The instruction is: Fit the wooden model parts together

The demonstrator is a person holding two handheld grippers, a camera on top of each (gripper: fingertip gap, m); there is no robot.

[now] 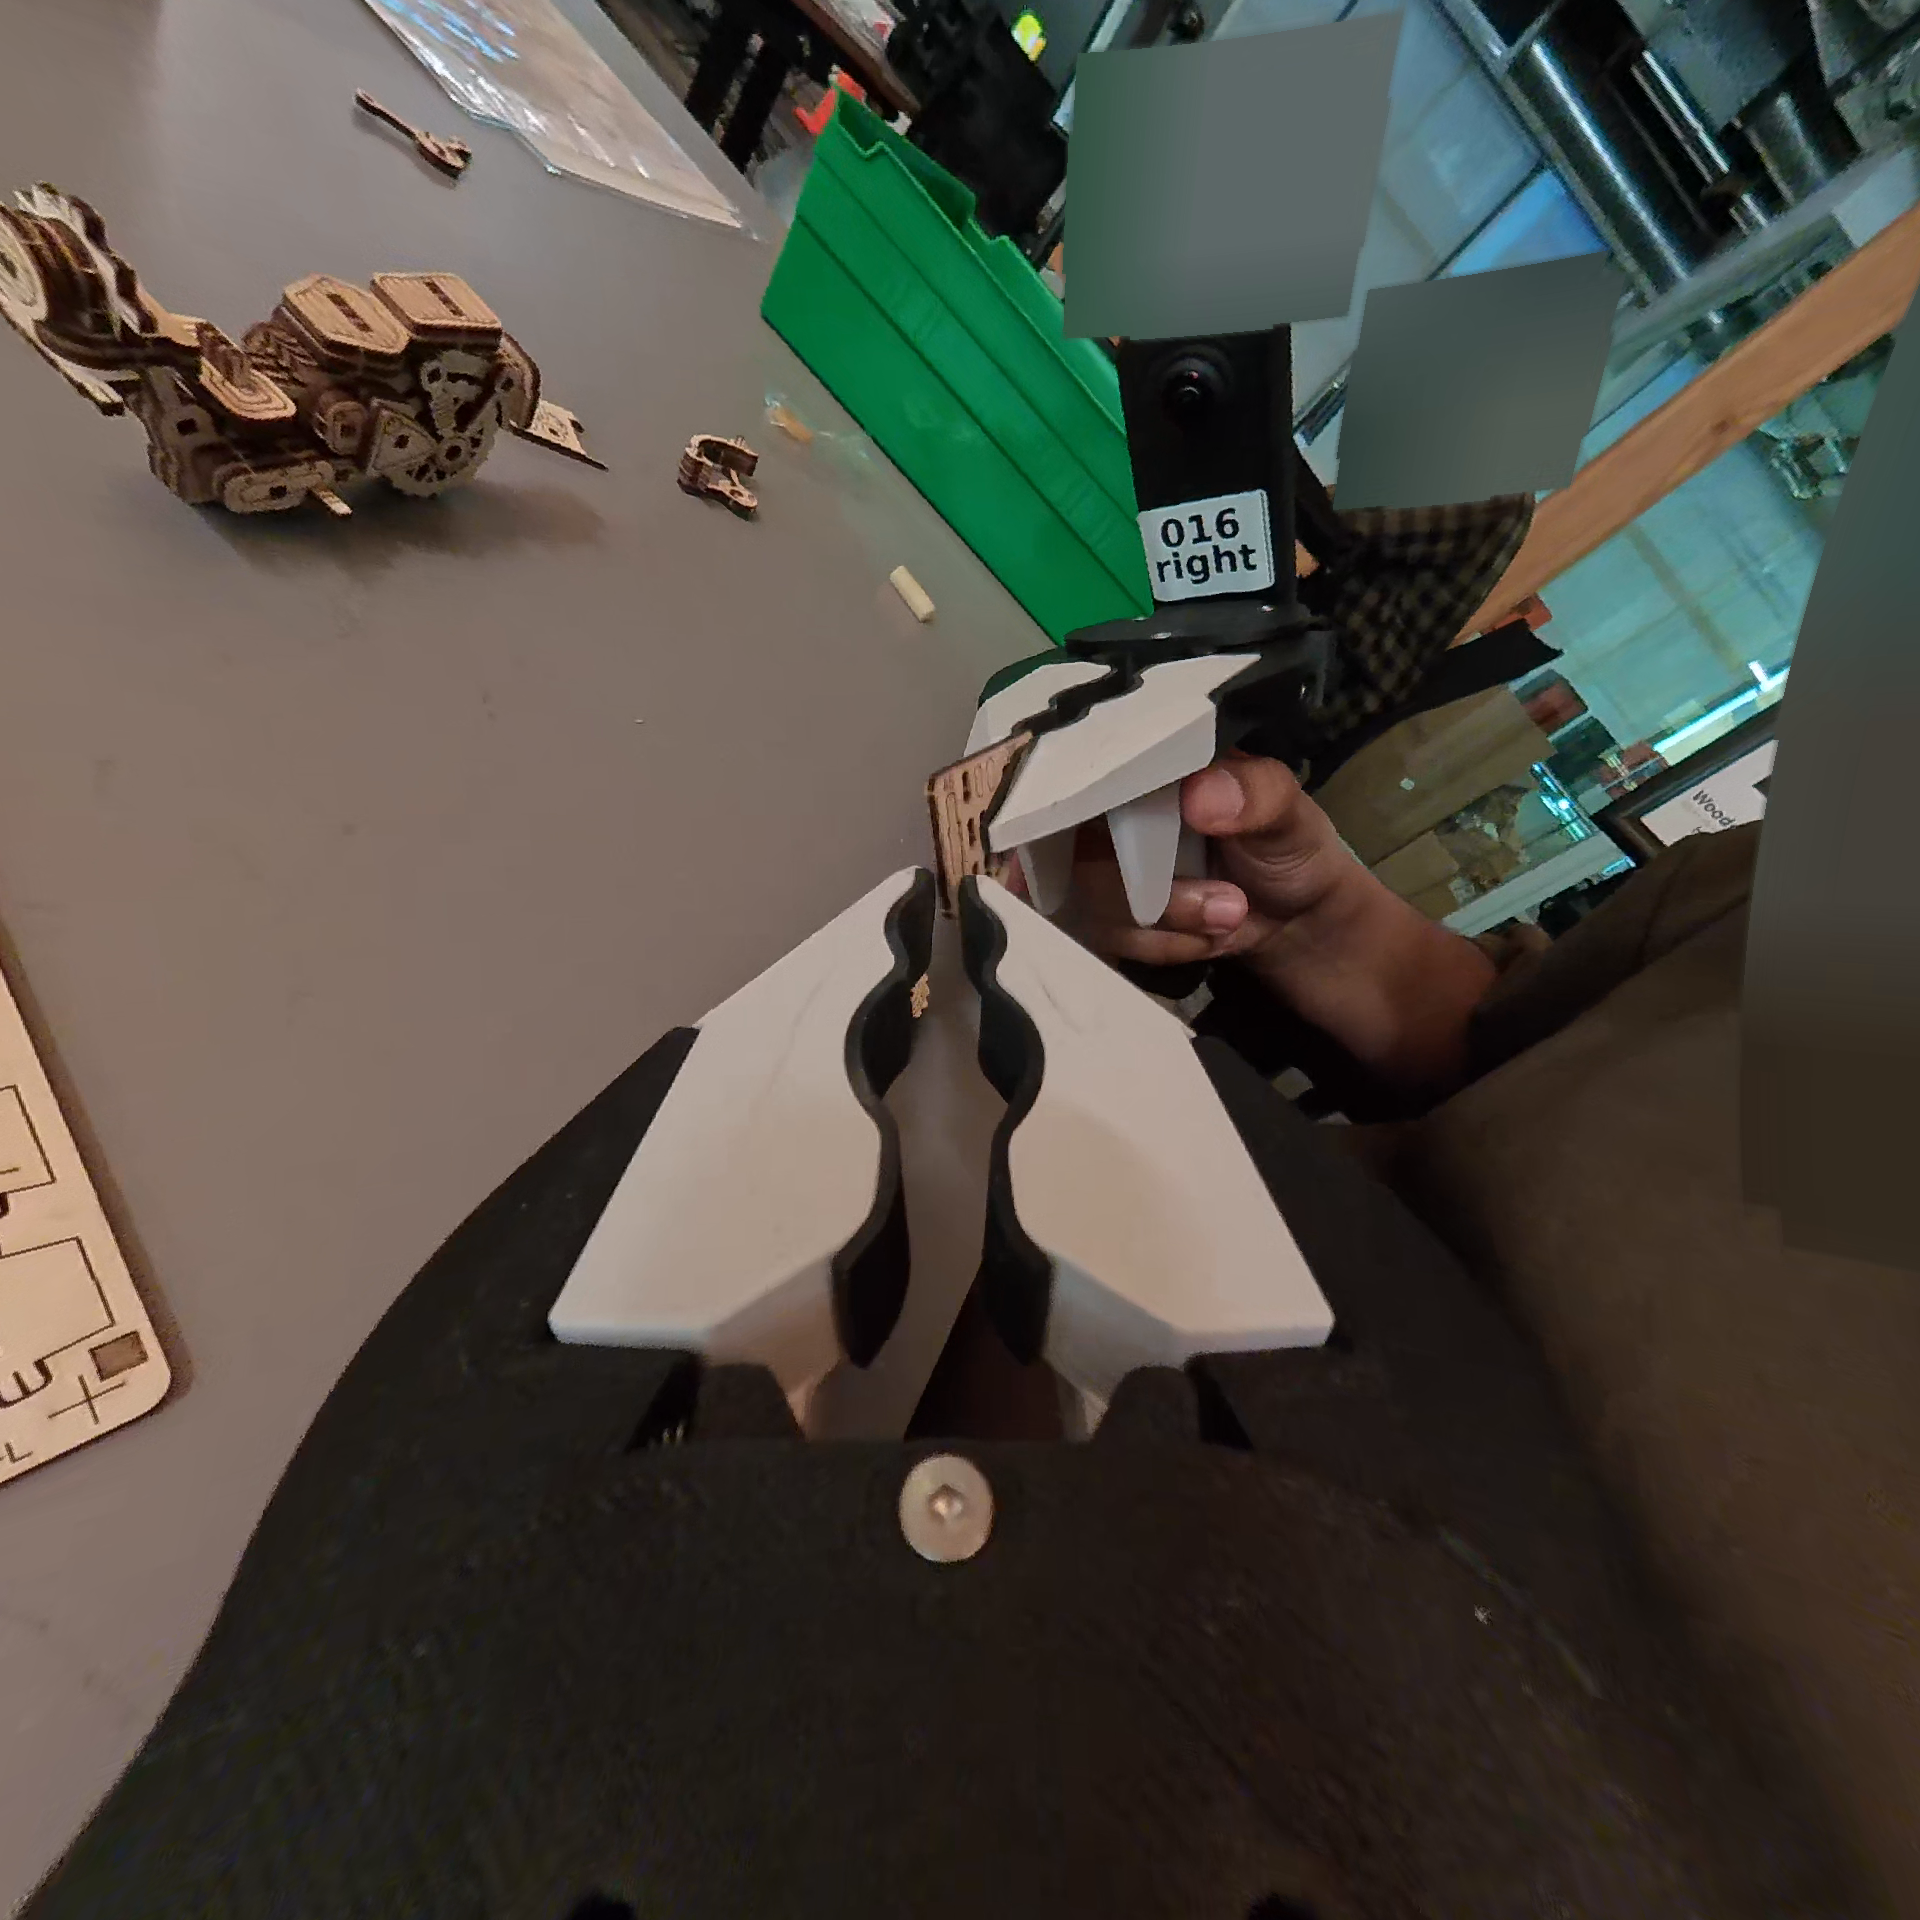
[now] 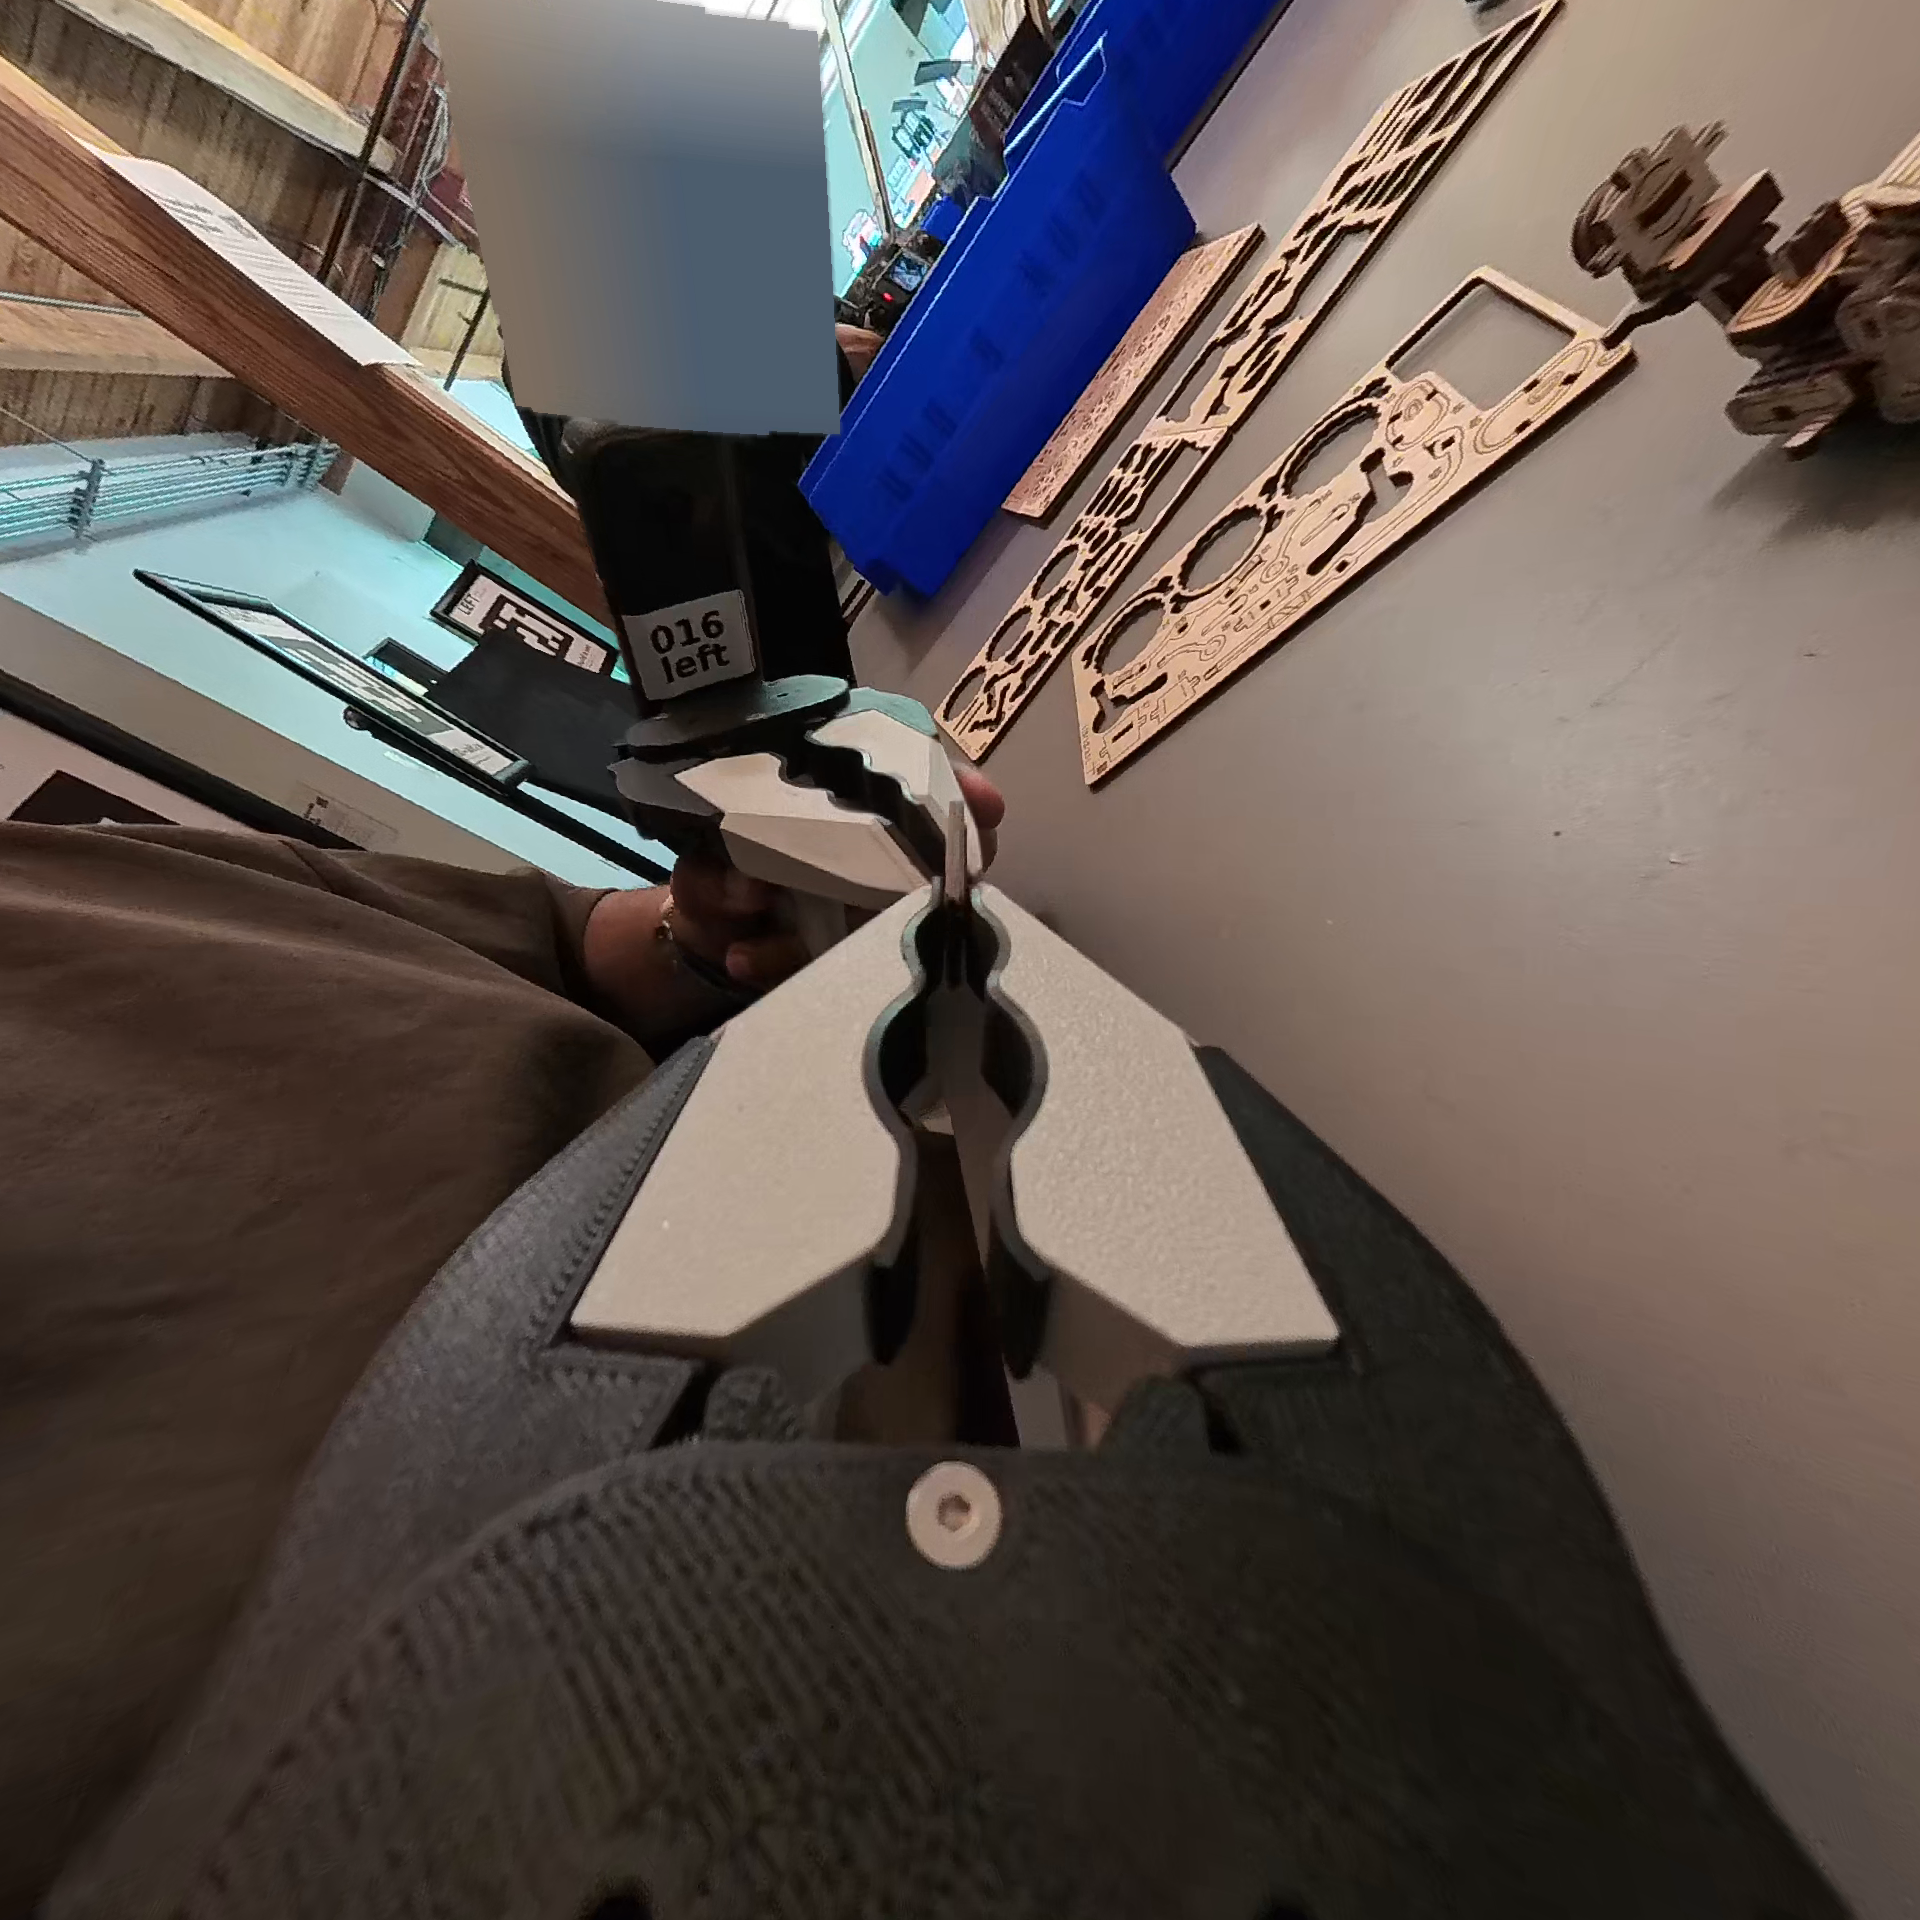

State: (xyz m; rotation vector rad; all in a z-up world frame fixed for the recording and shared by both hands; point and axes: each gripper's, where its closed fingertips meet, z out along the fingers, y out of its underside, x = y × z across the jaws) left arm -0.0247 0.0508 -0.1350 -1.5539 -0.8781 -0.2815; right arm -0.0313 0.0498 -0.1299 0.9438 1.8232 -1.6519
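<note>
A flat slotted wooden part is held up in the air above the grey table. My right gripper is shut on its upper end. My left gripper has its tips closed on the part's lower edge, and a small fleck of wood shows between its pads. In the right wrist view the part shows edge-on as a thin strip running from the left gripper into my right gripper. The two grippers meet tip to tip. A hand holds the right gripper's handle.
An assembled wooden model stands on the table at far left, also in the right wrist view. A small sub-assembly, a loose piece and a white peg lie nearby. Cut-out wooden sheets, a green bin and a blue bin line the edges. My left and right fingertips are right by each other.
</note>
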